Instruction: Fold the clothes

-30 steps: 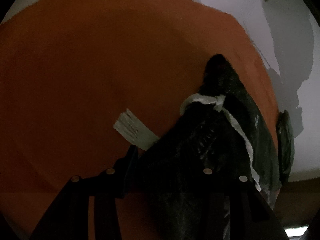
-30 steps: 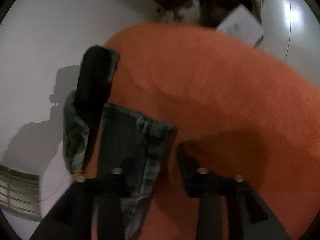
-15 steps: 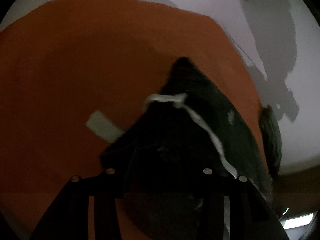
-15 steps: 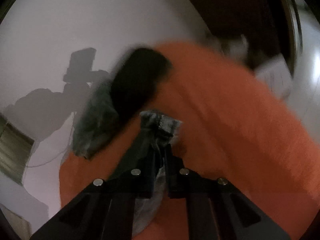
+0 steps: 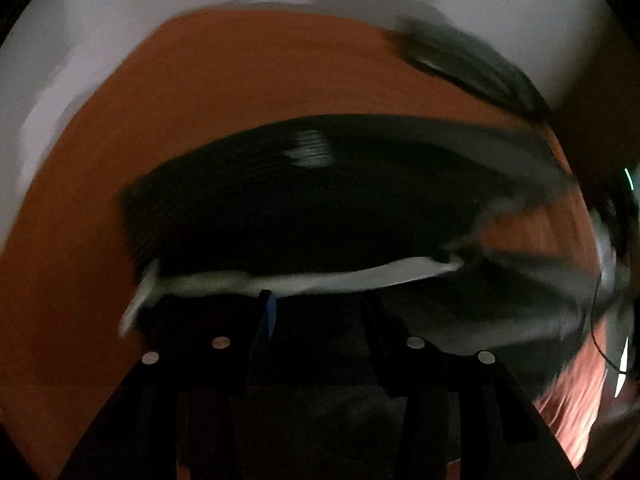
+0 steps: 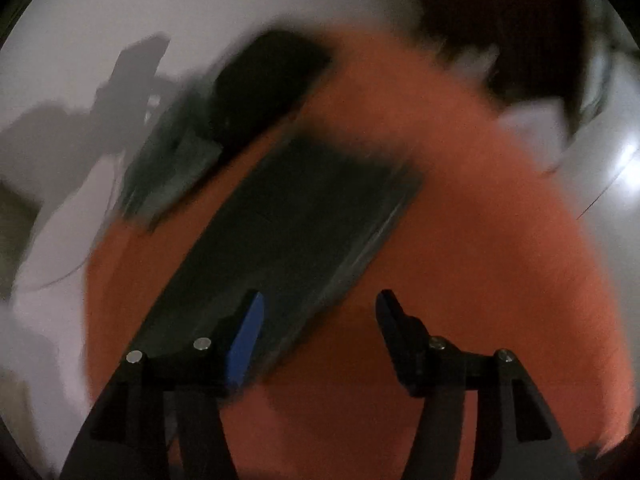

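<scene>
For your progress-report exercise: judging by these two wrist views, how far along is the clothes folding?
Done: a folded pile sits at the orange cloth's far edge. In hand: a dark garment lies spread out; the left tongs look closed on its pale-edged hem; the right tongs have just opened, nothing between them. Left: folding this garment and stacking it.

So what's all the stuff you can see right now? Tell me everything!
Round surface: one, orange, under the clothes.
Floor: pale, all around the surface.
Dark garment: one, blackish with a white band, spread flat on the surface.
Clothes heap: one, black and grey-blue, at the surface's far edge.
Left gripper: one, black, dark cloth between its fingers; grip unclear.
Right gripper: one, black with a blue pad, jaws just been opening, gripping nothing.
</scene>
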